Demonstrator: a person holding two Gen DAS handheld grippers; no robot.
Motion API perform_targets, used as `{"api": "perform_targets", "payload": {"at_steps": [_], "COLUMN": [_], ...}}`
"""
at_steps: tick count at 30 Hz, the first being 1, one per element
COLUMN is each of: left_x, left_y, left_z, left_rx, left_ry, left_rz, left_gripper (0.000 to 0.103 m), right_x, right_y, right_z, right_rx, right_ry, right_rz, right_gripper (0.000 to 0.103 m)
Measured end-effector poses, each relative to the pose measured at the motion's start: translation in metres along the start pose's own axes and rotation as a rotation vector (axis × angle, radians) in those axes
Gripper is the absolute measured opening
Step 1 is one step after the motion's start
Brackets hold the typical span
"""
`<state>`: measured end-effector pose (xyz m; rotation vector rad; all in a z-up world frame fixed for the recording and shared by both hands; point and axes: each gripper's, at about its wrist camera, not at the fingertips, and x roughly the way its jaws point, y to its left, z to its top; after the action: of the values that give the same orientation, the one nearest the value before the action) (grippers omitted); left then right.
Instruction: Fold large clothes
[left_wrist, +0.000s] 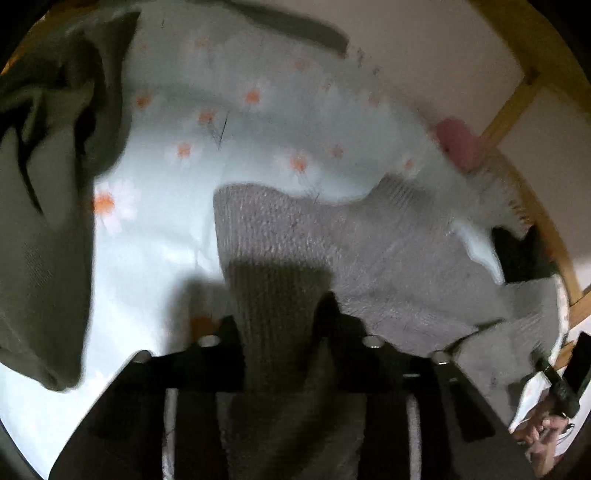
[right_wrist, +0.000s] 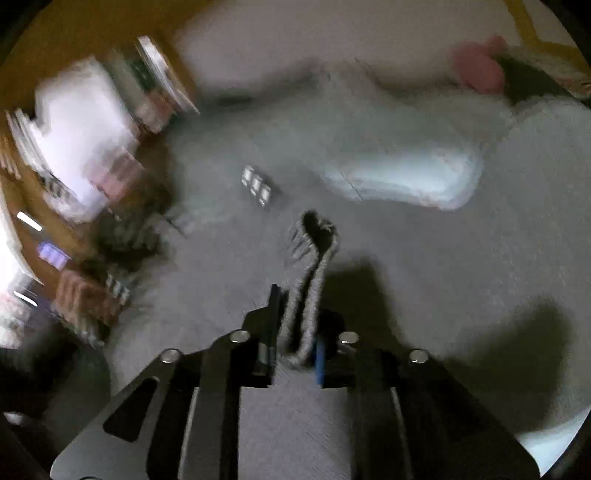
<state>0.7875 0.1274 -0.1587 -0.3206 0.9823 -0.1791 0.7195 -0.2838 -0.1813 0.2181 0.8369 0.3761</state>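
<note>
A grey knit sweater lies on a pale blue bedsheet with orange-centred daisies. My left gripper is shut on a thick fold of the grey sweater, which runs back between the fingers. In the right wrist view the grey sweater covers most of the bed. My right gripper is shut on a thin raised edge of the grey sweater. The right view is blurred by motion.
An olive-green garment is heaped at the left on the sheet. A pink object sits by the wooden bed frame. A white pillow lies ahead of the right gripper. Cluttered wooden shelves stand at the left.
</note>
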Motion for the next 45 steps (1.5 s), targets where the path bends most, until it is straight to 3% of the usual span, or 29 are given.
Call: {"api": "perform_targets", "payload": {"at_steps": [1,2,3,4,6,8,12,13,15,17,19,20,21,24,25,26,28,30,32,33,35,37,40,41,42,43,44,45], "left_x": [0.01,0.01,0.012,0.014,0.015,0.018,0.015,0.015,0.015,0.01,0.009,0.004,0.0,-0.027,-0.039,-0.047,-0.06,-0.062,-0.047,-0.038,-0.02,-0.001,-0.004,-0.007,-0.007,-0.005,-0.004,-0.002], "left_y": [0.002,0.003,0.002,-0.002,-0.008,-0.013,-0.024,-0.024,-0.024,-0.023,-0.022,-0.022,-0.022,-0.031,-0.038,-0.045,-0.056,-0.064,-0.071,-0.072,-0.07,-0.062,-0.043,-0.038,-0.036,-0.032,-0.032,-0.035], "left_z": [-0.008,-0.008,-0.008,-0.008,-0.009,-0.01,-0.013,-0.013,-0.013,-0.015,-0.015,-0.017,-0.017,-0.015,-0.014,-0.014,-0.019,-0.027,-0.034,-0.038,-0.041,-0.043,-0.035,-0.033,-0.033,-0.033,-0.033,-0.034], "left_rx": [-0.008,-0.008,0.002,0.022,0.059,0.094,0.144,0.147,0.15,0.152,0.153,0.152,0.149,0.15,0.157,0.167,0.188,0.22,0.25,0.262,0.276,0.254,0.165,0.147,0.139,0.133,0.133,0.15], "left_ry": [0.017,-0.004,-0.009,-0.006,-0.009,-0.022,-0.026,-0.028,-0.03,-0.031,-0.035,-0.038,-0.046,-0.112,-0.129,-0.14,-0.168,-0.191,-0.163,-0.142,-0.099,-0.046,-0.058,-0.069,-0.071,-0.065,-0.065,-0.07], "left_rz": [0.007,-0.001,0.004,0.022,0.045,0.071,0.108,0.111,0.113,0.11,0.104,0.097,0.08,-0.029,-0.085,-0.132,-0.207,-0.223,-0.179,-0.157,-0.079,0.034,-0.01,0.003,0.007,0.006,0.009,0.027], "left_gripper": [0.046,0.049,0.049,0.052,0.055,0.058,0.062,0.062,0.063,0.063,0.063,0.063,0.063,0.063,0.065,0.075,0.081,0.083,0.085,0.085,0.085,0.085,0.085,0.085,0.085,0.085,0.085,0.085], "right_x": [0.0,-0.004,-0.017,-0.033,-0.055,-0.057,0.02,0.04,0.081,0.101,0.106,0.102,0.099,0.084,0.074,0.063,0.02,-0.005,-0.017,-0.017,-0.001,0.01,0.001,-0.007,-0.01,-0.012,-0.016,-0.019], "right_y": [-0.002,-0.003,-0.003,-0.002,0.006,0.018,0.044,0.045,0.041,0.038,0.04,0.046,0.051,0.056,0.057,0.062,0.073,0.082,0.081,0.079,0.06,0.041,0.012,0.006,0.006,0.005,0.005,0.009], "right_z": [-0.008,-0.011,-0.012,-0.01,0.003,0.022,0.049,0.049,0.053,0.057,0.066,0.075,0.081,0.082,0.082,0.084,0.08,0.068,0.047,0.034,0.004,-0.017,-0.045,-0.049,-0.052,-0.051,-0.049,-0.043], "right_rx": [0.011,0.024,0.051,0.095,0.2,0.319,0.741,0.824,0.916,0.958,0.985,0.934,0.868,0.754,0.709,0.662,0.514,0.421,0.384,0.378,0.483,0.577,0.696,0.724,0.735,0.736,0.727,0.699], "right_ry": [0.042,0.038,0.007,-0.036,-0.09,-0.08,0.192,0.242,0.31,0.318,0.302,0.291,0.291,0.201,0.138,0.067,-0.201,-0.288,-0.286,-0.259,-0.095,-0.001,-0.054,-0.085,-0.106,-0.134,-0.145,-0.157], "right_rz": [-0.06,-0.067,-0.071,-0.068,0.01,0.123,0.248,0.256,0.156,0.088,0.022,-0.036,-0.084,-0.013,0.032,0.088,0.338,0.413,0.473,0.453,0.223,0.091,0.078,0.108,0.137,0.198,0.225,0.221], "right_gripper": [0.036,0.056,0.088,0.096,0.1,0.1,0.1,0.1,0.099,0.099,0.095,0.063,0.008,0.006,0.006,0.005,0.005,0.005,0.005,0.006,0.006,0.008,0.009,0.019,0.045,0.058,0.076,0.087]}}
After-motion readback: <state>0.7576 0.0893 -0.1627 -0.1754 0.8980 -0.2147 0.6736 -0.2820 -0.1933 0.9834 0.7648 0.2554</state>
